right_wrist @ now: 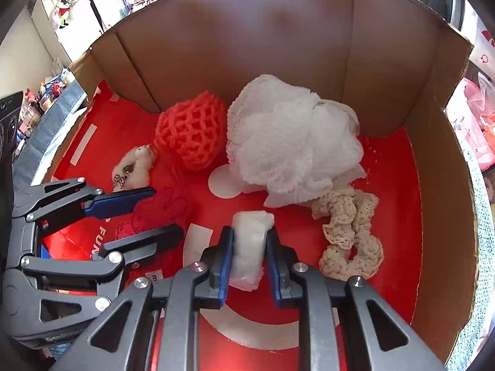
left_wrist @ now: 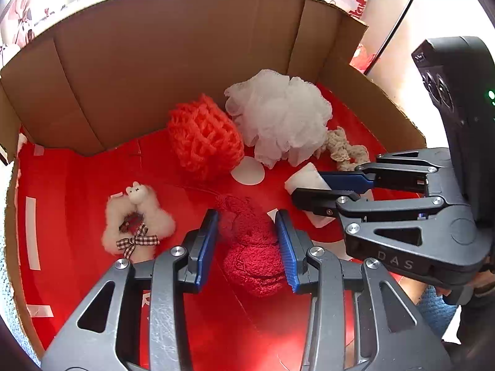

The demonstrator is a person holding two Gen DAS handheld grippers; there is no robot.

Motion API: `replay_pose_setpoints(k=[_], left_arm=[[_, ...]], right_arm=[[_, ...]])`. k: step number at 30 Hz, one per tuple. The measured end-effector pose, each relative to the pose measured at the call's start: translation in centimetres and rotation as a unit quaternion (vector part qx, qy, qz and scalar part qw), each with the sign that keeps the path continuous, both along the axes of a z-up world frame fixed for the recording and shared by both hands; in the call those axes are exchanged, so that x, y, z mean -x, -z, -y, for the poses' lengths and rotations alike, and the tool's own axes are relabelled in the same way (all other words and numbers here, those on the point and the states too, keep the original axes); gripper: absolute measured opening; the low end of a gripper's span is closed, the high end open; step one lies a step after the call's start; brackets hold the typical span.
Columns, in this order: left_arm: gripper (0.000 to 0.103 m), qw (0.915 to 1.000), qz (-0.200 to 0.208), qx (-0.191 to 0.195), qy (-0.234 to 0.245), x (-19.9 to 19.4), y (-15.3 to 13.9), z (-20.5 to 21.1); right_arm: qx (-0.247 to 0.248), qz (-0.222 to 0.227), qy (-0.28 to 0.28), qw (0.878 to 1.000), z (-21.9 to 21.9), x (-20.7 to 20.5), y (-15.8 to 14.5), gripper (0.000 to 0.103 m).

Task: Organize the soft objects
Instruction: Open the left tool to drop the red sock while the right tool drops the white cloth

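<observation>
Both grippers are inside a cardboard box w/ a red floor.

Left gripper: lower centre of the left view. Its blue pads stand on both sides of a dark red yarn ball, touching or very near it; I cannot tell if it is really clamped, the jaws are rather wide. In the right view the same gripper is at left, approx. mid-height, w/ the yarn between its fingers.

Right gripper: bottom centre of the right view, jaws closed on a white sponge, which is upright between the pads. In the left view this gripper comes in from the right edge and the sponge shows at its tips.

Other soft things on the floor:
- white mesh puff, centre of the right view, near the back wall
- orange net, just beside the puff at its left, touching it
- cream lace scrunchie, right of the sponge, partly under the puff
- small white alpaca toy w/ a checked bow, left of the yarn ball, apart from it
- flat white disc on the floor, partly under the puff.
</observation>
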State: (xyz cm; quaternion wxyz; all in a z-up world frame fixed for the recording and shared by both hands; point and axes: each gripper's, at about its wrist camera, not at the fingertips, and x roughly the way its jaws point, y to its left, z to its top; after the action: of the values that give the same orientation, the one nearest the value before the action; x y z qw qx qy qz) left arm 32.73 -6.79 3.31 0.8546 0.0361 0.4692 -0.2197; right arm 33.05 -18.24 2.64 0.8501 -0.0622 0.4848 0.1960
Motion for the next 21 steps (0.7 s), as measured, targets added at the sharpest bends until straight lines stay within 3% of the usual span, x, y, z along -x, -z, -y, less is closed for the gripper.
replay_pose_setpoints(k=[21], left_arm=[[0.037, 0.9999, 0.007, -0.009, -0.001, 0.3, 0.2, 0.2]], right_arm=[[0.008, 0.001, 0.000, 1.000, -0.9, -0.4, 0.3, 0.026]])
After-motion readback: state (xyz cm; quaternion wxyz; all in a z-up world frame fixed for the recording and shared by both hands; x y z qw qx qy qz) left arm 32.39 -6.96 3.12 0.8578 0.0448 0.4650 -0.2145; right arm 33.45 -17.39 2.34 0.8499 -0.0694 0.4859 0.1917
